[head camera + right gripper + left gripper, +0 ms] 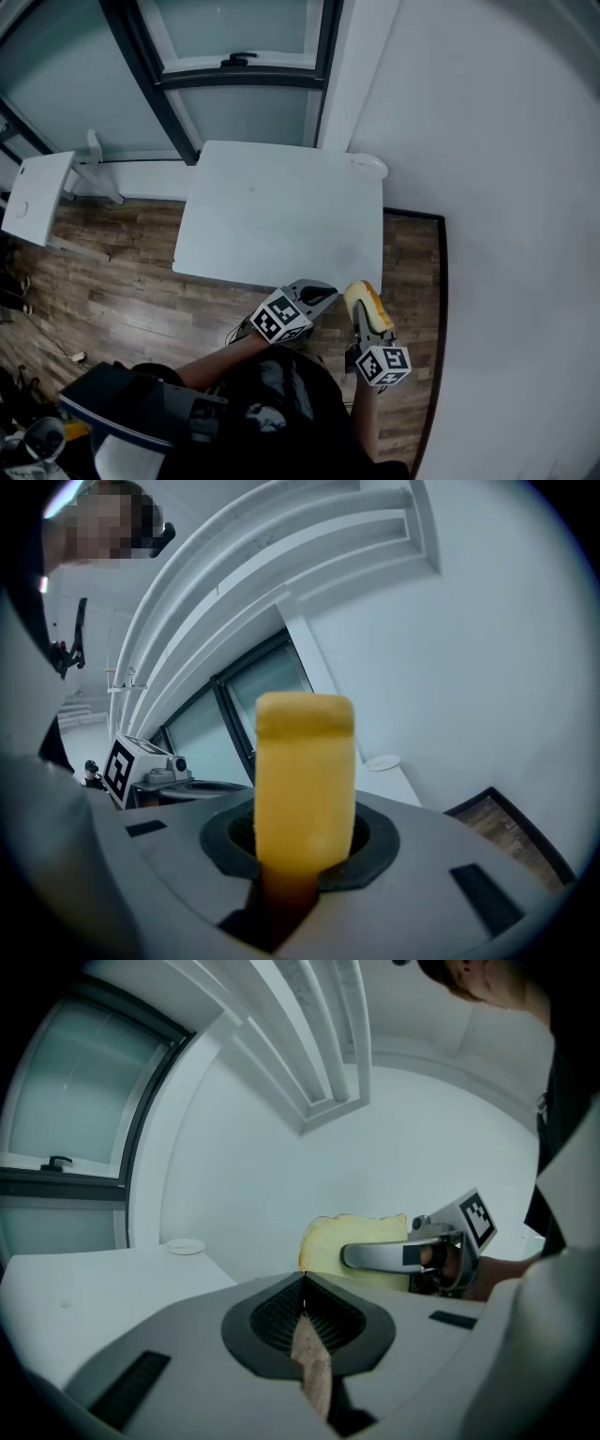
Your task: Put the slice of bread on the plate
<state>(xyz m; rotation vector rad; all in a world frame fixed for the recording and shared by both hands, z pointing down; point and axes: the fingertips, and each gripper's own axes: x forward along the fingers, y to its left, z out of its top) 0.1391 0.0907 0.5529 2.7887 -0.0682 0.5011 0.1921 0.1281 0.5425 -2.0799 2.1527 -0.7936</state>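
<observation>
The slice of bread [359, 293] is pale yellow with a darker crust and stands on edge in my right gripper [366, 319], just off the near right corner of the white table [281, 216]. In the right gripper view the bread [305, 771] fills the gap of the right gripper [305, 844], which is shut on it. My left gripper [317, 294] hangs beside it on the left, over the table's near edge. Its jaws meet at the tip of the left gripper [302, 1284] with nothing between them. A small white plate [367, 167] sits at the table's far right corner.
A white wall [506, 187] runs close along the right. Windows with dark frames [244, 80] stand behind the table. A small white side table [37, 192] is at the left on the wood floor [103, 281]. The person's body fills the lower part of the head view.
</observation>
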